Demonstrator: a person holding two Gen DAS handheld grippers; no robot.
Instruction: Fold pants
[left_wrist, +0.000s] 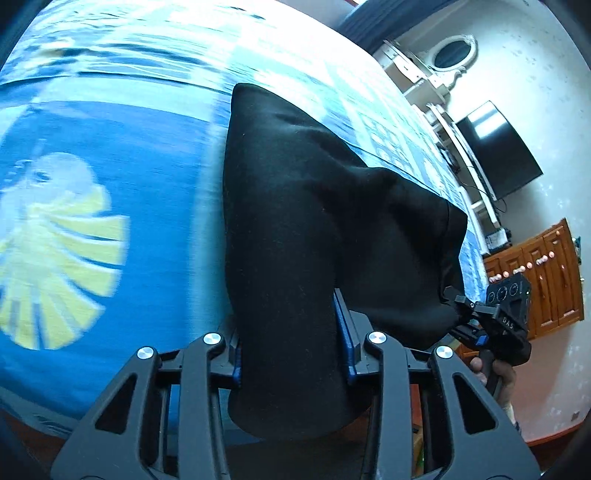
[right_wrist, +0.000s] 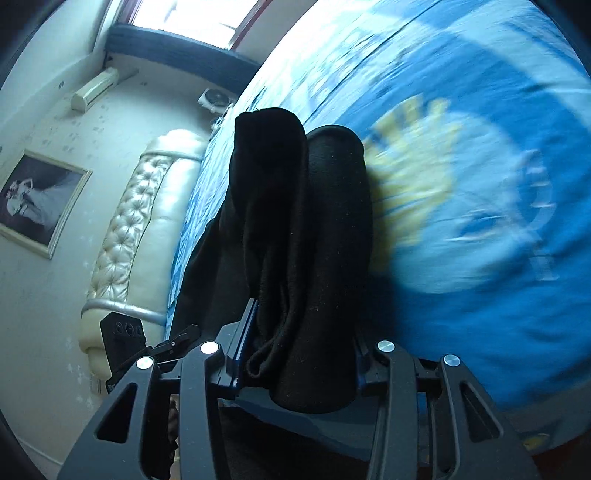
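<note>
A bed (left_wrist: 110, 122) with a blue patterned cover fills most of both views, with a padded headboard (right_wrist: 147, 221) along the wall. The black pants (left_wrist: 314, 221) hang bunched above the cover. The left gripper (left_wrist: 291, 354) clamps a thick fold of them between its fingers, and the right gripper (right_wrist: 299, 354) pinches another bundled part, drawstring visible.

Fingertips of both hand-held grippers buried under black pants (left_wrist: 295, 221). Bedspread (left_wrist: 110, 221) print smeared by blur. Framed picture (right_wrist: 35, 201) too small to make out.
</note>
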